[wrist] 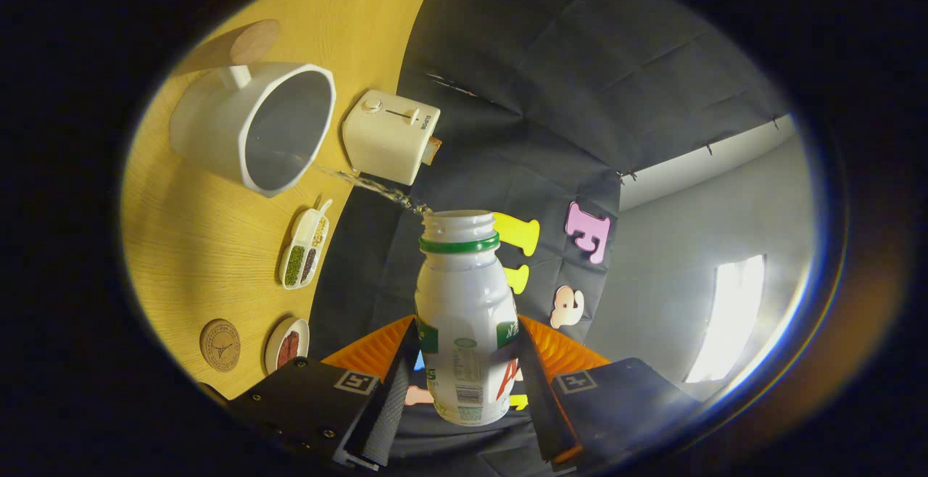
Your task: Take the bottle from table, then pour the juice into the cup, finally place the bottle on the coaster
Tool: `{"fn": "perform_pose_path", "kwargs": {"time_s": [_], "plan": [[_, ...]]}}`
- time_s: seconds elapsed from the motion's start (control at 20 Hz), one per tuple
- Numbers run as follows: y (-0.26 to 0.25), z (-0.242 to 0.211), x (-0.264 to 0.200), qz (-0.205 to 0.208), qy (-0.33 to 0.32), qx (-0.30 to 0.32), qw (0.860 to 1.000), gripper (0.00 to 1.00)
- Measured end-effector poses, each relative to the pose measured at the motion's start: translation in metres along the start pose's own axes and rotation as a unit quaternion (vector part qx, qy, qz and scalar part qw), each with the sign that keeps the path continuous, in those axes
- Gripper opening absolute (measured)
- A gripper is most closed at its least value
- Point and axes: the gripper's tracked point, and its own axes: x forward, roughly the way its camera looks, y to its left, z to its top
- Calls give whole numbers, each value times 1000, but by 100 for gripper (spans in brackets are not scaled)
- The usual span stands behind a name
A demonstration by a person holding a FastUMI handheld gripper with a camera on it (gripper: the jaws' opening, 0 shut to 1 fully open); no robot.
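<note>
Right then, the gripper point(464, 383) squeezed the white bottle point(464, 317) with both fingers, tipped so juice point(370, 185) ran from its open top into the cup point(254, 125).

The one camera rides on the gripper point(464, 390) and looks forward along its jaws, which press on the bottle point(464, 317) from both sides close under the lens. The whole view is rolled hard over, so the desk point(203, 245) stands like a wall beside the bottle, with the cup point(254, 125) and toaster point(391, 136) lying sideways on it beyond the jaws. The fisheye bends the far parts, so the coaster point(220, 345) and the dishes point(304, 249) seem, perhaps, nearer the fingers than they truly are.
</note>
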Motion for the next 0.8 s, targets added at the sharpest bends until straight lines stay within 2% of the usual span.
{"fn": "perform_pose_path", "kwargs": {"time_s": [0.8], "plan": [[-6,26,-3,-21,-41,-69,997,74]]}}
